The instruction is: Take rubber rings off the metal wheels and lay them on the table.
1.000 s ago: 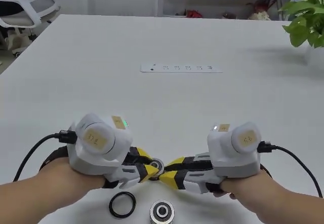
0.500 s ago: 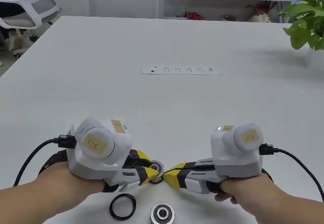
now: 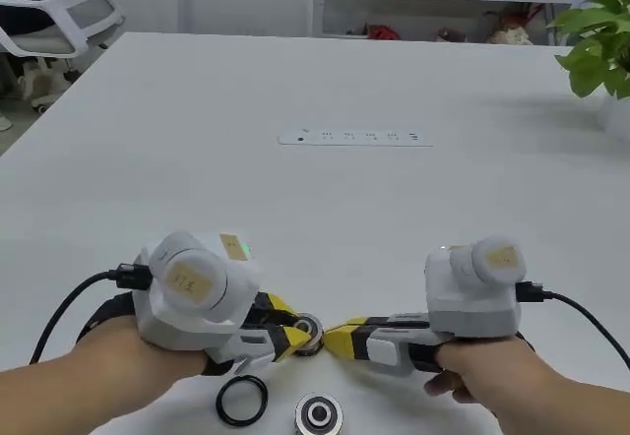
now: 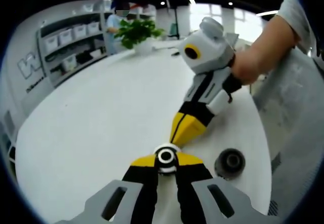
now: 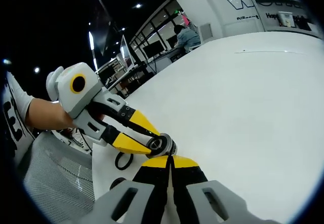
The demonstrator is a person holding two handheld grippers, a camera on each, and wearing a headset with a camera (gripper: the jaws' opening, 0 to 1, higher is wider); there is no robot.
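Observation:
A small metal wheel (image 3: 306, 329) (image 4: 166, 156) (image 5: 161, 144) hangs just above the white table (image 3: 325, 209), with my left gripper (image 3: 293, 336) (image 4: 166, 163) shut on it. From the right, my right gripper (image 3: 333, 341) (image 5: 171, 158) (image 4: 178, 134) meets it, jaws shut, tips pinching the black rubber ring on the wheel's rim. A loose rubber ring (image 3: 241, 399) (image 5: 123, 160) lies flat on the table below the left gripper. Beside it rests a second wheel (image 3: 318, 415) (image 4: 230, 162) with a dark ring around it.
A white power strip (image 3: 356, 138) lies mid-table, far ahead. A potted plant (image 3: 600, 46) stands at the back right and an office chair (image 3: 49, 17) at the back left. Black cables (image 3: 69, 302) trail from both grippers near the table's front edge.
The right gripper has drawn a little to the right, its tips still at the wheel's rim. The left gripper holds the wheel in place. The head camera has tilted slightly.

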